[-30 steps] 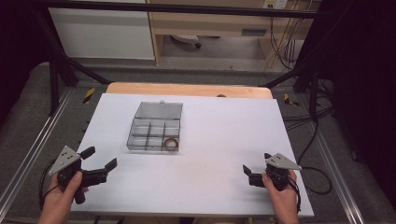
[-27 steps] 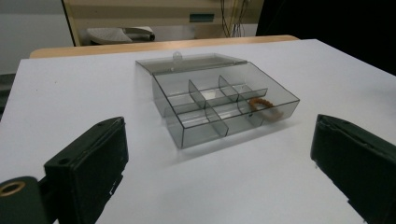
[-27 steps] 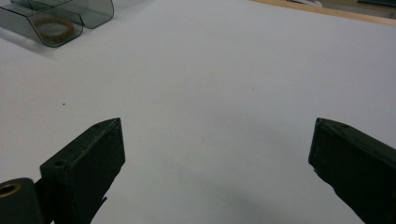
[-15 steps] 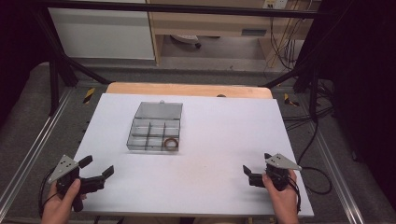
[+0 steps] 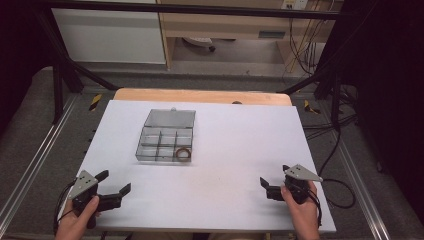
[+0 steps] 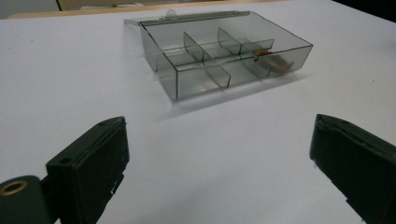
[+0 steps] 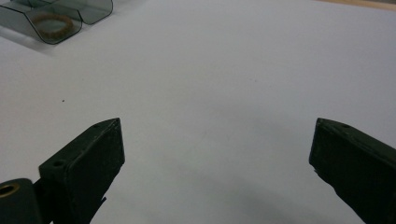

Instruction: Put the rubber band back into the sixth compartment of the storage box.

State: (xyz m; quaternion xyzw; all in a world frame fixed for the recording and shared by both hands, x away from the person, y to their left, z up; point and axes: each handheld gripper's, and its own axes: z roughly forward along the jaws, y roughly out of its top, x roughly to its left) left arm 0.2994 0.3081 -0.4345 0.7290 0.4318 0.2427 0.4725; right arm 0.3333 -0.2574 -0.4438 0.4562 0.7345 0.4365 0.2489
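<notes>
A clear grey compartment box (image 5: 165,140) with its lid laid open behind it lies on the white table top (image 5: 225,150), left of centre. A brown ring (image 5: 183,154) rests in its near right compartment. My left gripper (image 5: 114,181) hovers open near the front left corner, well short of the box, with nothing between its jaws. In the left gripper view the box (image 6: 224,56) and the ring (image 6: 275,61) lie ahead of that open gripper (image 6: 219,154). My right gripper (image 5: 274,176) is open near the front right edge. The right gripper view has the gripper (image 7: 217,154) over bare table, with the ring (image 7: 51,23) far off at upper left.
The white top sits on a wooden table (image 5: 200,96) inside a metal frame with rails (image 5: 30,165) along both sides. Cables (image 5: 340,185) trail off the right side. Broad bare surface lies between the grippers and right of the box.
My left gripper has drawn back toward the near edge and shifted a little right, still open. The right gripper, the box and the ring have not moved.
</notes>
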